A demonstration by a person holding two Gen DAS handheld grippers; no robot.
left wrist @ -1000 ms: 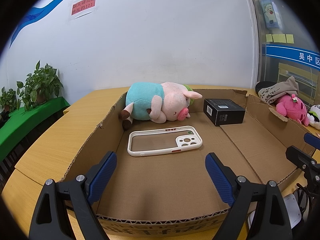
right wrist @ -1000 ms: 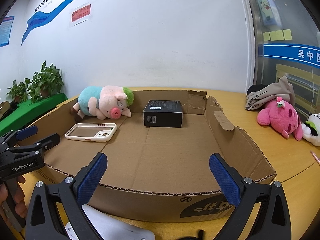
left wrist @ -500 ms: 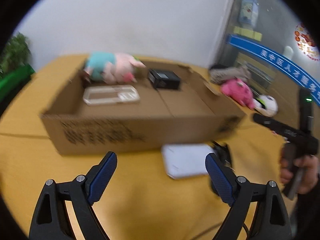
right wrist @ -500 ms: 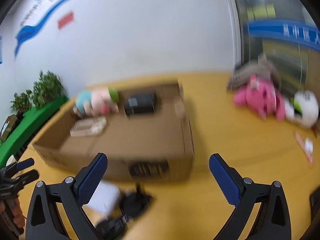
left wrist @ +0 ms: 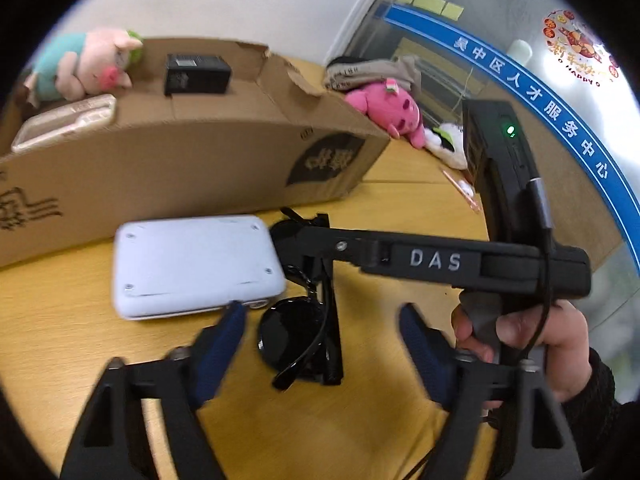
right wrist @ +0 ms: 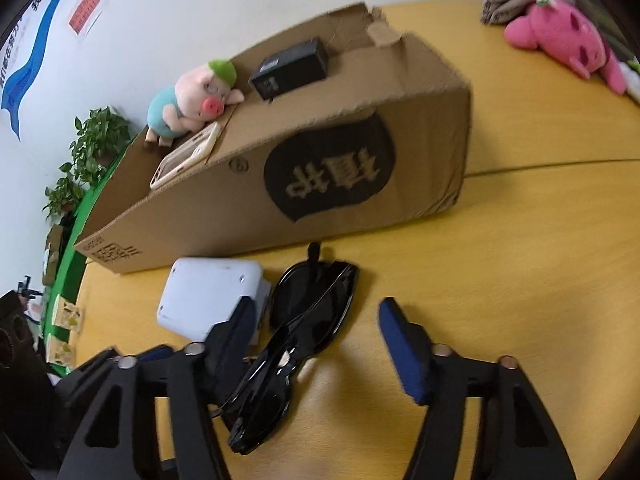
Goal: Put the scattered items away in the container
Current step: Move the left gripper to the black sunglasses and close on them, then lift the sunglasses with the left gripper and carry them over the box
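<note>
Right wrist: right tool (right wrist: 318,344) wide open, empty, straddling sunglasses (right wrist: 308,312) before box (right wrist: 320,168); left tool (left wrist: 320,340) open, empty.

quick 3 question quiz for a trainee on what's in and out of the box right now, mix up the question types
1. True or false: the black sunglasses lie on the table, outside the cardboard box.
2. Multiple choice: which item is inside the box? A) white device B) phone case C) pink plush
3. Fill in: the right claw is ____, with the sunglasses between its fingers.

Key
1. True.
2. B; it lies beside the pig plush and the black box.
3. Open; nothing is gripped yet. The left claw is open too.
</note>
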